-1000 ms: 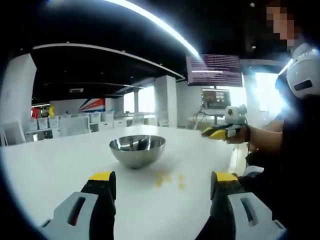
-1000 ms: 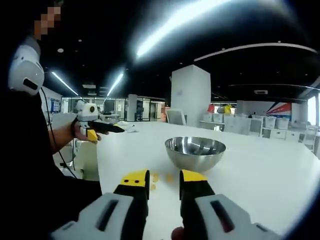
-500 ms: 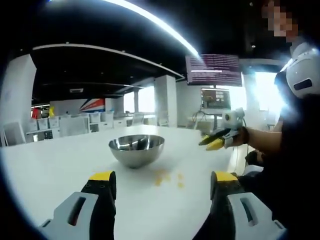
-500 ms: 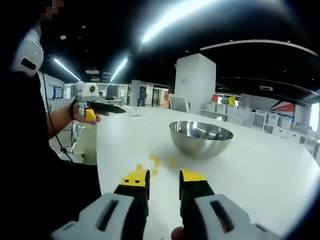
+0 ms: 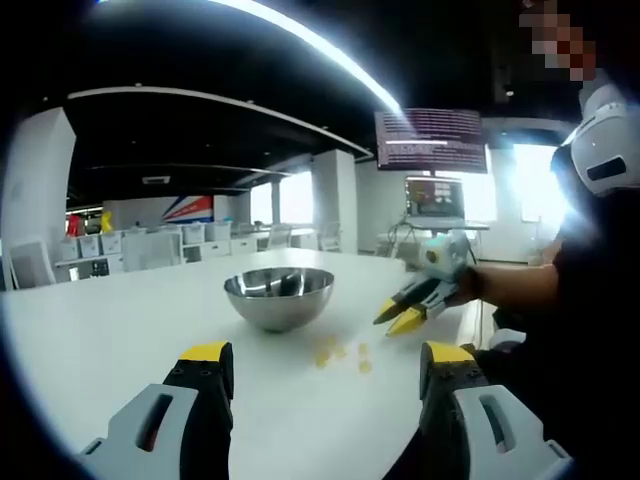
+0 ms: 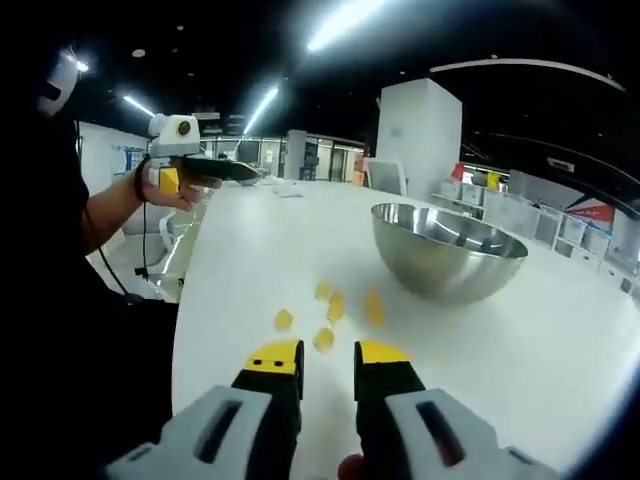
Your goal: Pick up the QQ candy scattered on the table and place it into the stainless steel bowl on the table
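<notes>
You are bringing your right tongs [image 6: 327,362] down toward the candies [image 6: 335,308], a loose scatter of small yellow pieces lying on the white counter [image 6: 250,260] at the centre of the right gripper view, just above the yellow tips. The jaws of those tongs are standing slightly parted with a narrow gap and nothing between them. The steel bowl [image 6: 449,250] is sitting upright at the right of that frame, near the candies but not touching them, and it looks empty as far as its rim lets you see. In the left gripper view the right tongs [image 5: 403,312] are angling down from the right of the frame toward the candies [image 5: 340,352], with the bowl [image 5: 279,297] just left of centre. Your left tongs [image 5: 327,372] are hanging spread wide at the bottom of that frame, holding nothing and well back from the pile. This looks like the reach for a first piece: next you are likely needing to settle the right tips either side of the nearest candy, press them together, then lift it across to the bowl.
</notes>
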`<state>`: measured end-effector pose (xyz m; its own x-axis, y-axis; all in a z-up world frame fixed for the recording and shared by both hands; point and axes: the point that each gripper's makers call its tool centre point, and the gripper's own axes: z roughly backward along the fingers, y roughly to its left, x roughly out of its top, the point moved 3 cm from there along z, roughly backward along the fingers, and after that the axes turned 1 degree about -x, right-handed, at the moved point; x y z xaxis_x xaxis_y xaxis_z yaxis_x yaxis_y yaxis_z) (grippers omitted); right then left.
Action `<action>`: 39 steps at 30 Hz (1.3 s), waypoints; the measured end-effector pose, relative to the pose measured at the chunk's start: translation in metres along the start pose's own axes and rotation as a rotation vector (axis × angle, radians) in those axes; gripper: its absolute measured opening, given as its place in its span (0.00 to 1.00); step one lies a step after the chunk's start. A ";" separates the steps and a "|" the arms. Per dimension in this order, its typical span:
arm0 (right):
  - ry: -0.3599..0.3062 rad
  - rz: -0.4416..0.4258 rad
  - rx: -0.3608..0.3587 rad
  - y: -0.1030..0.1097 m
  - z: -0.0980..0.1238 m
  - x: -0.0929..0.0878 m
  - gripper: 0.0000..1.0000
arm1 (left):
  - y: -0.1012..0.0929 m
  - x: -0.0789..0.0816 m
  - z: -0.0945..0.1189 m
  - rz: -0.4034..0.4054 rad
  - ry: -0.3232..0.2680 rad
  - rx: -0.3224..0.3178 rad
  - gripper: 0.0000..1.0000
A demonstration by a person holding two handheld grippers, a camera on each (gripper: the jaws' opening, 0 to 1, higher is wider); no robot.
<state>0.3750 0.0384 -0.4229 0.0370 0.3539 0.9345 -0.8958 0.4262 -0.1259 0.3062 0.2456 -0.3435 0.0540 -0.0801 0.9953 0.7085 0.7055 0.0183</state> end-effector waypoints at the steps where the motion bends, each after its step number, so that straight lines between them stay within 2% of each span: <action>1: 0.004 0.003 0.008 0.000 -0.005 0.000 0.21 | 0.001 0.000 0.001 0.000 0.000 0.003 0.77; 13: 0.039 -0.001 0.045 0.000 -0.030 -0.008 0.18 | 0.000 0.002 0.003 -0.004 0.003 0.010 0.77; 20: 0.053 -0.012 0.039 -0.003 -0.031 -0.013 0.15 | 0.003 0.001 0.005 0.000 0.004 0.018 0.77; 32: 0.039 -0.028 0.038 -0.003 -0.033 -0.013 0.10 | 0.003 -0.001 0.001 0.004 0.011 0.014 0.77; 39: 0.013 -0.038 0.027 -0.008 -0.026 -0.005 0.09 | 0.001 0.000 -0.002 0.001 0.011 0.010 0.77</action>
<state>0.3933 0.0551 -0.4354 0.0772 0.3490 0.9339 -0.9054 0.4168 -0.0809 0.3084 0.2452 -0.3434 0.0627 -0.0866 0.9943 0.7013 0.7126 0.0179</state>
